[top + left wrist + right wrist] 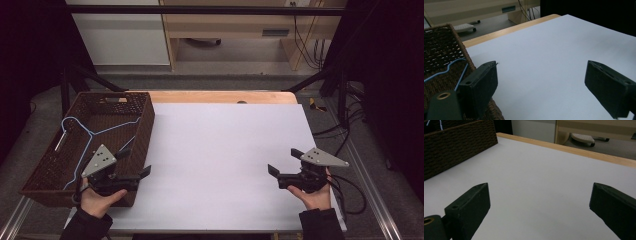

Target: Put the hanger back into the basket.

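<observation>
Blue wire hanger [82, 137] lies inside the woven basket [142, 127] at table's left edge. Your left gripper [134, 168] sits just beside the basket's near corner, jaws apart, empty; a sideways nudge could tip the overhanging basket. Right gripper [285, 162] hovers over the white sheet [220, 145], jaws apart, empty.

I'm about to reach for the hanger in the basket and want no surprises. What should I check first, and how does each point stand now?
1. Left gripper open: ok, jaws stand wide apart with nothing between them.
2. Right gripper open: ok, jaws apart over the white sheet.
3. Blue wire hanger inside the wicker basket: ok, it lies on the basket floor.
4. Hanger free of the weave: cannot tell.
5. Basket seated on the table: not ok, its left side overhangs the table edge.
6. Left gripper near the basket: ok, it hovers at the near right corner.
</observation>
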The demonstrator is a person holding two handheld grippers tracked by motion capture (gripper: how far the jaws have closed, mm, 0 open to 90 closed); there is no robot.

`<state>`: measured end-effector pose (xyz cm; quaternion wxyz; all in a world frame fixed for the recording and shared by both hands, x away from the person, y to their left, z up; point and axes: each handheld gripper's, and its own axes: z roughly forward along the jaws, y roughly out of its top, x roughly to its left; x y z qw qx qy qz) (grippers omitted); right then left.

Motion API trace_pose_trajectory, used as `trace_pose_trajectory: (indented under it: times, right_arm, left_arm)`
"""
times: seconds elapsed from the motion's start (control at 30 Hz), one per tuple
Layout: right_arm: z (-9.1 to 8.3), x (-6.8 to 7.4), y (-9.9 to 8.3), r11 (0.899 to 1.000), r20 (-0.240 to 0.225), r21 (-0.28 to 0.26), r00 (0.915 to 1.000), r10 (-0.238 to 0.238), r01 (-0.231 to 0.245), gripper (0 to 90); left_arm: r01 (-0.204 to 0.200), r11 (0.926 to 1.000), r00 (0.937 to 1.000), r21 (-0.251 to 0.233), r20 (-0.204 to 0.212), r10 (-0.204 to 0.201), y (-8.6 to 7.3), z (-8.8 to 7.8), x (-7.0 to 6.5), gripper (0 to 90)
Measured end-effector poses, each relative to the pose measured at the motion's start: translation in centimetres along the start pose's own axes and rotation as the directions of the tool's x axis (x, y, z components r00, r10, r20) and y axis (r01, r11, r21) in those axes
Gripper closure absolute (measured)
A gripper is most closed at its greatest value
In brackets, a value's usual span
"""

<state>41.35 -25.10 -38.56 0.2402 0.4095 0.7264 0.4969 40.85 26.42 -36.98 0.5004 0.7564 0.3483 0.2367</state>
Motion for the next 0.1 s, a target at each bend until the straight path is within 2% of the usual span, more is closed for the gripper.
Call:
trace_pose_trajectory:
  times: [0.1]
  right_arm:
    - [0.00, -0.01, 0.00, 1.000, 0.003, -0.003, 1.0000, 0.004, -0.004, 3.9]
  left_arm:
    - [0.000, 1.0000, 1.0000, 0.008, 0.003, 0.000, -0.13, 0.20, 0.07, 10.9]
